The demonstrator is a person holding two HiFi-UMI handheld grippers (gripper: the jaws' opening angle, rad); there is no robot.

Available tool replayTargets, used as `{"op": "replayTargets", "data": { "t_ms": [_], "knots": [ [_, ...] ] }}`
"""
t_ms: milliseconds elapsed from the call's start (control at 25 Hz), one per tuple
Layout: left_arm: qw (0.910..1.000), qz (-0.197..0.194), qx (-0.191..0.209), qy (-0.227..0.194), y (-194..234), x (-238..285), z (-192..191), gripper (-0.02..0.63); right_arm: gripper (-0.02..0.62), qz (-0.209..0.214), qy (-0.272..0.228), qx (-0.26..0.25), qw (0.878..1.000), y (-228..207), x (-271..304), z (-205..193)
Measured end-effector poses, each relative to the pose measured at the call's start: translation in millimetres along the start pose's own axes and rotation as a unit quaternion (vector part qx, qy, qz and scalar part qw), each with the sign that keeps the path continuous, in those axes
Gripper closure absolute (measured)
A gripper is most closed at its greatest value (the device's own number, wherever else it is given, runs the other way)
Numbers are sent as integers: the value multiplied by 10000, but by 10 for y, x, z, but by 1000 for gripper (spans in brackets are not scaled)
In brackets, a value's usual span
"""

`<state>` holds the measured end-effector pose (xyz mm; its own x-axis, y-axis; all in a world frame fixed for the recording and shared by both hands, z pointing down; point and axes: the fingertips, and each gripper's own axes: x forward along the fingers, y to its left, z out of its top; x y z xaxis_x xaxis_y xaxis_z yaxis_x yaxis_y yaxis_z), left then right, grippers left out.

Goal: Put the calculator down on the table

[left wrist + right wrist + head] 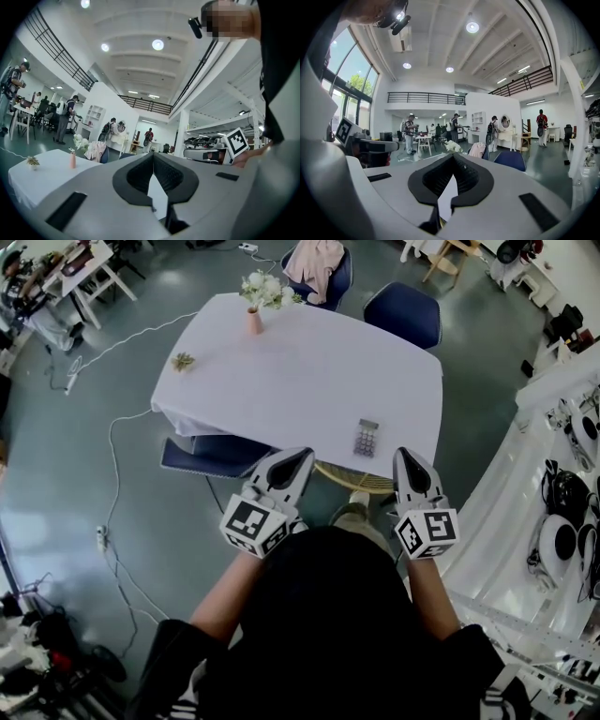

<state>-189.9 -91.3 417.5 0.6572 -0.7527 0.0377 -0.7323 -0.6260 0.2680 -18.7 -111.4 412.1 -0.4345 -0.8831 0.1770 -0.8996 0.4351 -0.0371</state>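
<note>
Head view: calculator point(367, 437) lies flat, face up, on the white-clothed table point(309, 371), near the front edge on the person's right and apart from everything else. A pink vase point(255, 321) of white flowers and a small plant sprig point(182, 361) sit well away at the far left. Left gripper point(302, 457) and right gripper point(403, 456) are held low by the person's body, short of the table edge, neither touching the calculator. Left gripper view: jaws closed tip to tip with nothing between them, only tablecloth showing through the gap behind the tips; the camera looks across the room, not down at the table. Right gripper view: same, jaws pressed together at the tips and empty; a blue chair point(511, 159) shows beyond. The calculator is not visible in either gripper view. Judgement: placing looks done, since the calculator rests on the cloth and both grippers are empty. To finish well, keep both grippers clear of the front edge when moving, so nothing drags the cloth or nudges the calculator toward the drop.
</note>
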Motion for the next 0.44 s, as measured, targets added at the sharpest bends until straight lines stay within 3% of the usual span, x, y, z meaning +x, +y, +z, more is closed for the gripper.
{"op": "replayTargets", "data": {
  "t_ms": [440],
  "knots": [
    [9999, -110, -41, 9, -72, 164, 52, 601, 598, 85, -61, -63, 9999, -86, 26, 110]
  ]
}}
